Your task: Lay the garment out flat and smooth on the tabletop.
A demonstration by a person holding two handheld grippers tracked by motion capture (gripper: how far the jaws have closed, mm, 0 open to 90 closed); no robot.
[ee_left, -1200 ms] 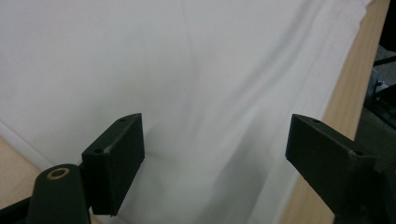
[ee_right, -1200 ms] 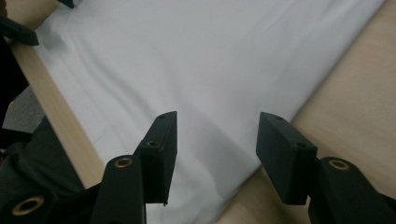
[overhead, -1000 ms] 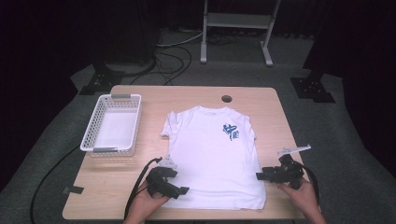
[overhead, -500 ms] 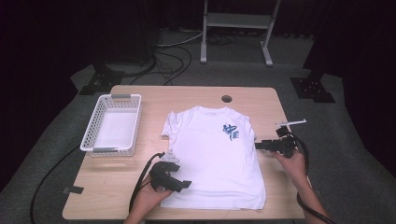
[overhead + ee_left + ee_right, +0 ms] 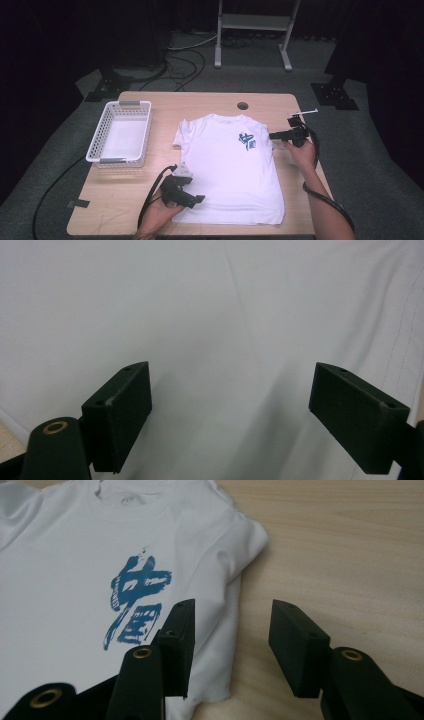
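A white T-shirt (image 5: 232, 165) with a blue print (image 5: 246, 140) lies flat on the wooden table (image 5: 210, 102), collar toward the far edge. My left gripper (image 5: 196, 200) hovers over the shirt's lower left hem, open, with plain white cloth (image 5: 215, 325) between and beyond its jaws. My right gripper (image 5: 272, 135) is at the shirt's right sleeve (image 5: 240, 540), open, one jaw over the sleeve's edge and the other over bare wood. The blue print (image 5: 135, 600) lies just left of it. Nothing is gripped.
A white mesh basket (image 5: 120, 132) stands empty at the table's left side. A round hole (image 5: 242, 106) sits near the far edge. Black cables trail from both grippers. Dark stands and a metal frame stand on the carpet beyond the table.
My right gripper has moved away from the near right edge up along the shirt's side to the right sleeve. The left gripper shifted slightly over the lower hem.
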